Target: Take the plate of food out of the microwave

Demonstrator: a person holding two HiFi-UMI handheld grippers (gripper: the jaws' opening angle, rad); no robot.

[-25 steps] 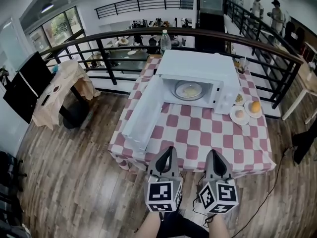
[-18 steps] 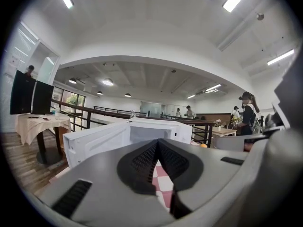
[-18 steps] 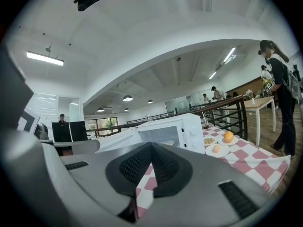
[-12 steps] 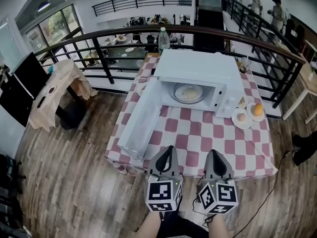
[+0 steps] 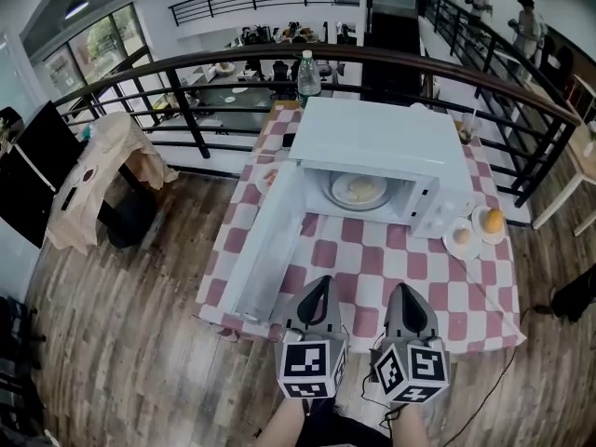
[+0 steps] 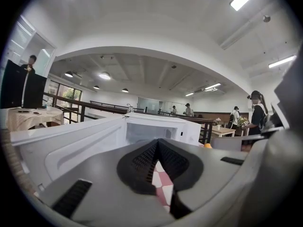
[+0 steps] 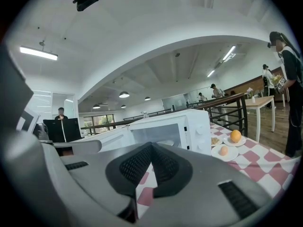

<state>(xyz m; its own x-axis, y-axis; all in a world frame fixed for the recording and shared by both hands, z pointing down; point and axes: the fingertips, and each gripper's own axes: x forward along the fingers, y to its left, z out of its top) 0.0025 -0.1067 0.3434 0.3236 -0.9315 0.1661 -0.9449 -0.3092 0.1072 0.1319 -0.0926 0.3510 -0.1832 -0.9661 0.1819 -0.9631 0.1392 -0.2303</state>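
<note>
A white microwave (image 5: 382,138) stands on the red-and-white checked table (image 5: 419,268), its door (image 5: 270,240) swung open to the left. Inside the cavity sits a plate of pale food (image 5: 358,190). My left gripper (image 5: 320,280) and right gripper (image 5: 406,289) are side by side over the table's near edge, both shut and empty, pointing at the microwave and well short of it. In the left gripper view the closed jaws (image 6: 157,141) aim at the open microwave (image 6: 156,126). From the right gripper (image 7: 151,144) the microwave (image 7: 170,126) shows its cavity and control panel.
Two small plates lie right of the microwave, one with an orange (image 5: 494,220), one with an egg-like item (image 5: 462,237). A water bottle (image 5: 305,73) stands behind it. A dark railing (image 5: 372,56) curves past the table. A cloth-draped table (image 5: 102,156) is at left.
Both grippers have moved forward toward the table; their tips now overlap its near edge. The microwave and its plate sit closer in the head view. Jaws stayed shut.
</note>
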